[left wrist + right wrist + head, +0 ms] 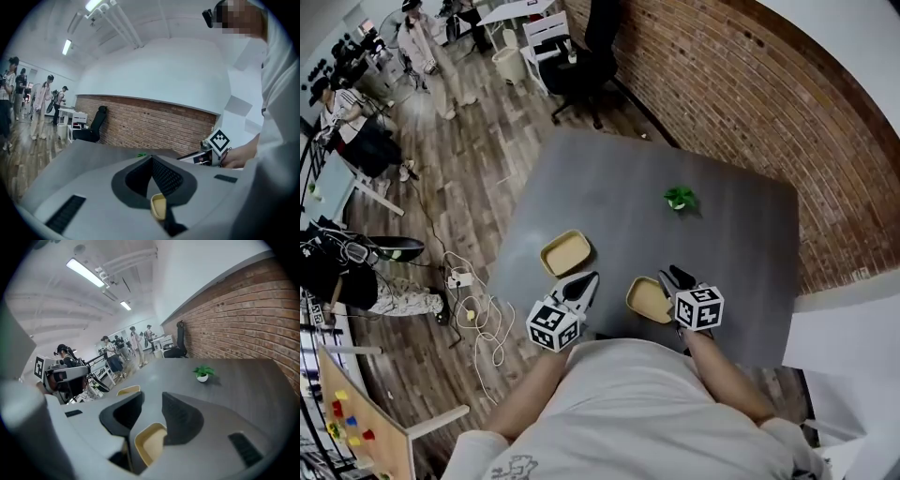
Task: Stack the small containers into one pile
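Containers, two shallow, rounded-square tan tubs with smooth rims, sit apart on the matte grey worktop (609,187): one container (565,253) left of centre in the head view, above the left claw (593,277) with tips together, the other container (649,299) just beside the wide, empty right claw (673,276).

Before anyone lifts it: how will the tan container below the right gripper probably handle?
The tan container looks shallow, thin-walled and empty, so probably light. Its wide flat base should resist tipping or rolling. Its smooth rim might slip in the open right gripper.
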Tool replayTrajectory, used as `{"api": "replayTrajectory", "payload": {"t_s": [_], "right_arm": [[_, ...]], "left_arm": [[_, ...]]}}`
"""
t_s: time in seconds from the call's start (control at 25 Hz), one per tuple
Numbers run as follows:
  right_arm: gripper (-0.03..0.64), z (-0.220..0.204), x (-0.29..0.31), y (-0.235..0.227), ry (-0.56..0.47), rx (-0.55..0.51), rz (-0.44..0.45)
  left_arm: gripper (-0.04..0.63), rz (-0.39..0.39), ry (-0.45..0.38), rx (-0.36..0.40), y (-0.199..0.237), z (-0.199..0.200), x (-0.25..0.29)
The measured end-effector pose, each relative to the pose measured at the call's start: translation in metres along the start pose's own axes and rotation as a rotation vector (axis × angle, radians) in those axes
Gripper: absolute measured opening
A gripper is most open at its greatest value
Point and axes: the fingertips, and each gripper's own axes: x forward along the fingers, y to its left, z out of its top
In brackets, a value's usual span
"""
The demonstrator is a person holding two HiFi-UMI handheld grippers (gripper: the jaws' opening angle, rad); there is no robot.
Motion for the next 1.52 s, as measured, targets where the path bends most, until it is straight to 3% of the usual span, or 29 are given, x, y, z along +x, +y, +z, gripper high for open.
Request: {"api": "replayTrajectory", "payload": {"t_s": [0.4,0.68,1.52], "right_arm": [[0.141,-0.016,-0.002,0.009,0.043,-0.060,0.124],[0.141,-0.022,-0.004,0.020,0.062,-0.101,0.164],[0.141,-0.025,0.060,0.079,0.175,-0.178,0.189]], "left_arm": [[0.011,0.135,-0.014,-0.038,-0.026,-0.027,-0.024],[0.011,0.182,-0.024,-0.057,-0.031,-0.034,-0.039],[0.011,0.214,-0.020,-0.125,0.048,-0.045,-0.088]]}}
